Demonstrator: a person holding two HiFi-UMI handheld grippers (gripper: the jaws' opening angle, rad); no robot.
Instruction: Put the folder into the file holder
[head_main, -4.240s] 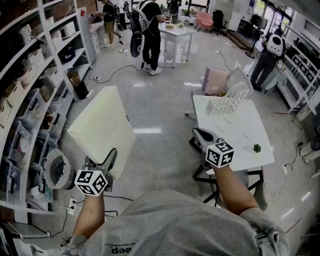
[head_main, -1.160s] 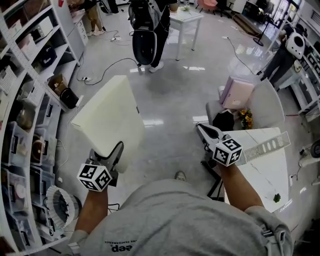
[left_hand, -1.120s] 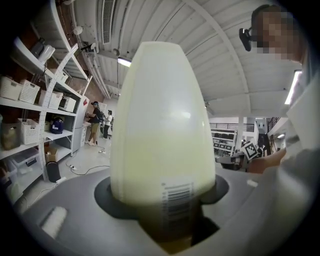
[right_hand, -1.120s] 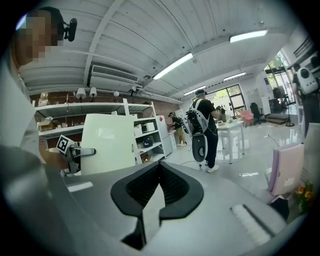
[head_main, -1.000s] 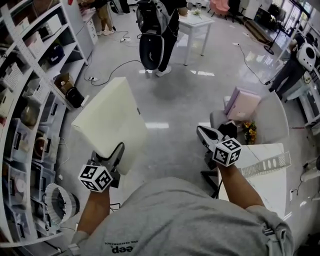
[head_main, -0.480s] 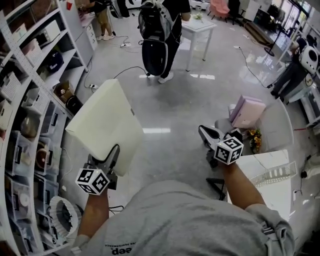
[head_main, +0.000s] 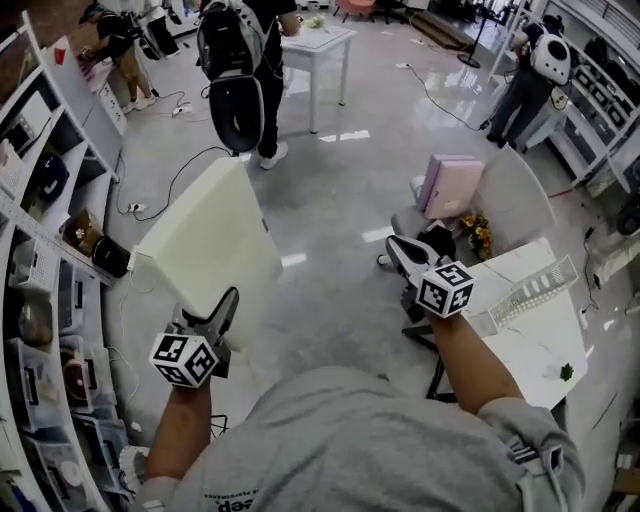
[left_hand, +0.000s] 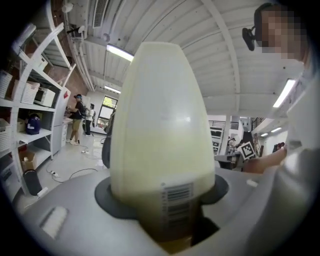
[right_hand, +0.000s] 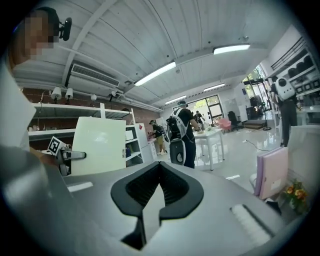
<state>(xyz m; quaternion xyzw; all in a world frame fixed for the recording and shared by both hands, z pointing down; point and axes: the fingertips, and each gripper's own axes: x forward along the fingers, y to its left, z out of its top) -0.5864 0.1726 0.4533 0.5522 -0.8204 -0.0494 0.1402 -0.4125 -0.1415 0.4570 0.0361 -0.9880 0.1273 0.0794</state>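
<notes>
In my left gripper view the folder (left_hand: 162, 125) fills the middle, hiding the room behind it, and its lower edge sinks out of sight between my jaws. In the head view, my right forearm (head_main: 452, 345) covers part of the table (head_main: 525, 350) at lower right. A green speck (head_main: 566, 372) there is too small to tell, and the shelves (head_main: 40, 250) run off the left edge.

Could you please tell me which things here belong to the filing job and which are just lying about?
Job: folder, gripped by the left tool; file holder on the white table.
Lying about: pink box, flowers, small green item, shelving.
</notes>
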